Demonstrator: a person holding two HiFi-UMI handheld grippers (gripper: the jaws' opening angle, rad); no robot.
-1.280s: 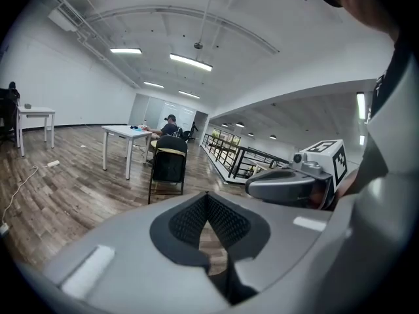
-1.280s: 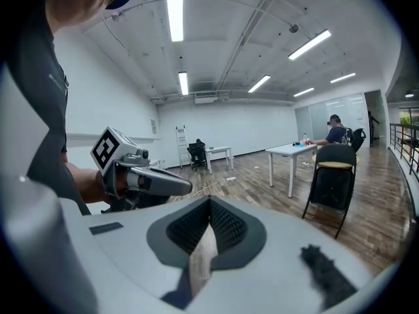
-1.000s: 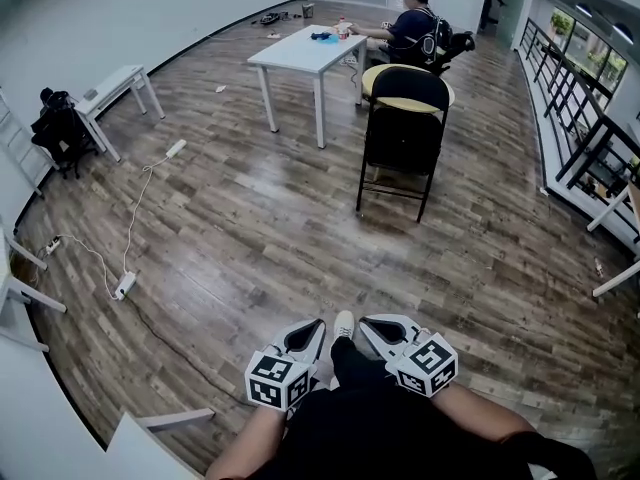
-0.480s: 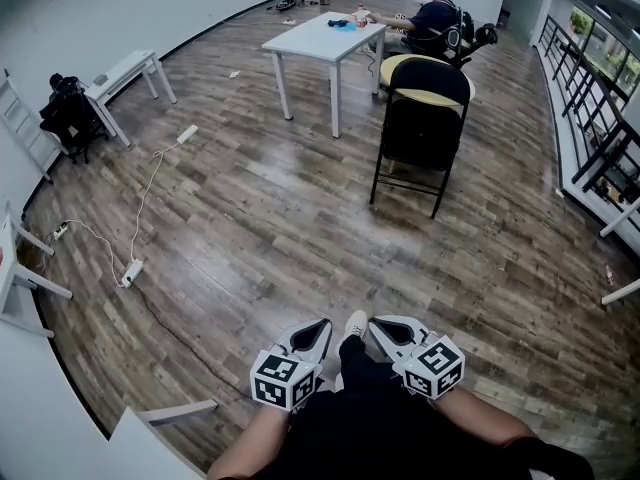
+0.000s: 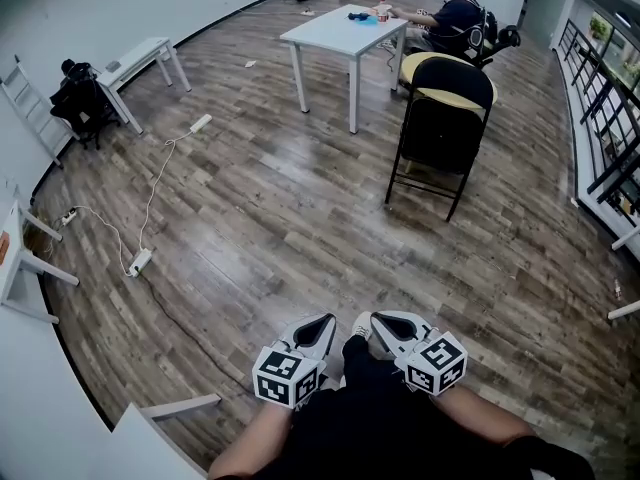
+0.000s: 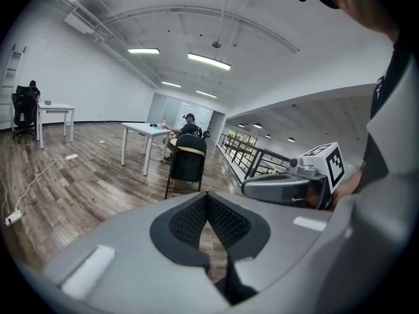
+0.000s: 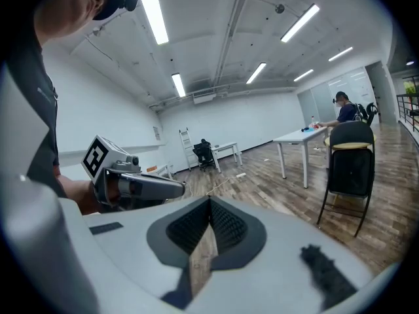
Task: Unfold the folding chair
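Observation:
The folding chair (image 5: 441, 128), black with a yellowish seat edge showing at its top, stands on the wood floor at the far right of the room, next to a white table (image 5: 345, 34). It also shows small in the left gripper view (image 6: 187, 167) and at the right of the right gripper view (image 7: 351, 170). My left gripper (image 5: 322, 322) and right gripper (image 5: 377, 320) are held side by side close to my body, far short of the chair. Both are shut with nothing between them, the left gripper (image 6: 207, 199) and the right gripper (image 7: 209, 205) alike.
A person (image 5: 458, 18) sits at the white table beyond the chair. A white bench (image 5: 140, 63) and a dark office chair (image 5: 78, 104) stand at the left wall. A cable with power strips (image 5: 140, 261) lies on the floor at left. A black railing (image 5: 608, 108) runs along the right.
In the head view the chair and table have slid to the right and come slightly nearer. Both grippers stay shut, side by side in front of my body.

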